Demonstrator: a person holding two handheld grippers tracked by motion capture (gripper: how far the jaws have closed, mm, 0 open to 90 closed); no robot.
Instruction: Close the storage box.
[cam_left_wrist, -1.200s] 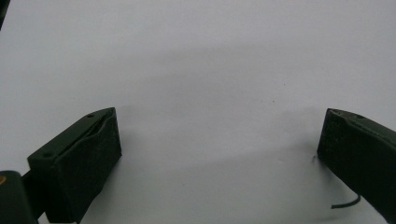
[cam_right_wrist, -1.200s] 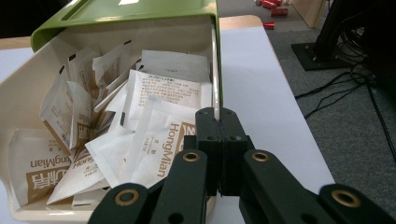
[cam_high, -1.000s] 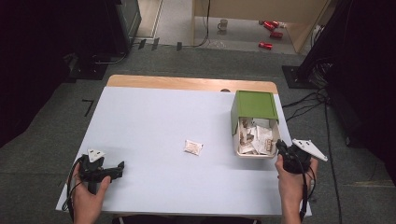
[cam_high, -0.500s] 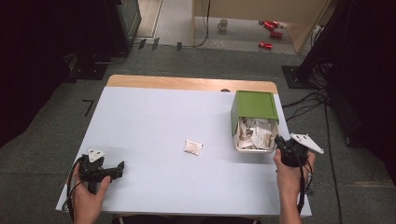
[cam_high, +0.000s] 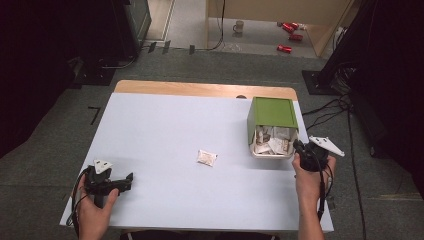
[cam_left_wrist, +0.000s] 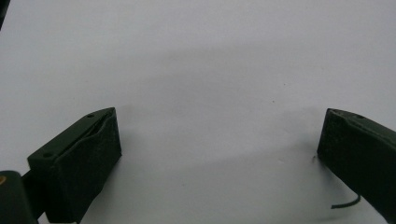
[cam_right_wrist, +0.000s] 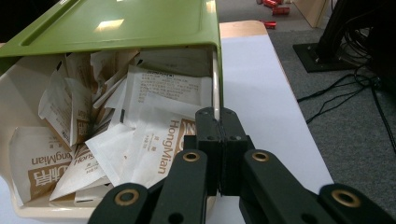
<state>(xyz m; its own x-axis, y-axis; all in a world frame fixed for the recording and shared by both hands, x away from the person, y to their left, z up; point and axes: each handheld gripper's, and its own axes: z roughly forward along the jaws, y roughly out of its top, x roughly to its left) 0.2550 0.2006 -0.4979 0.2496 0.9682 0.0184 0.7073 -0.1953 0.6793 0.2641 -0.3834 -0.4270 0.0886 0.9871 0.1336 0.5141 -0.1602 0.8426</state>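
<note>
Right claw closed at box; left claw wide open.

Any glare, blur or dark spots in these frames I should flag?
High view: even light on the table, surroundings nearly black. Left gripper view: pale tabletop almost featureless, with soft shadows around the open left hand-held gripper. Right gripper view: glare patches on the green lid; packets readable, and the shut right hand-held gripper is slightly soft up close.
</note>
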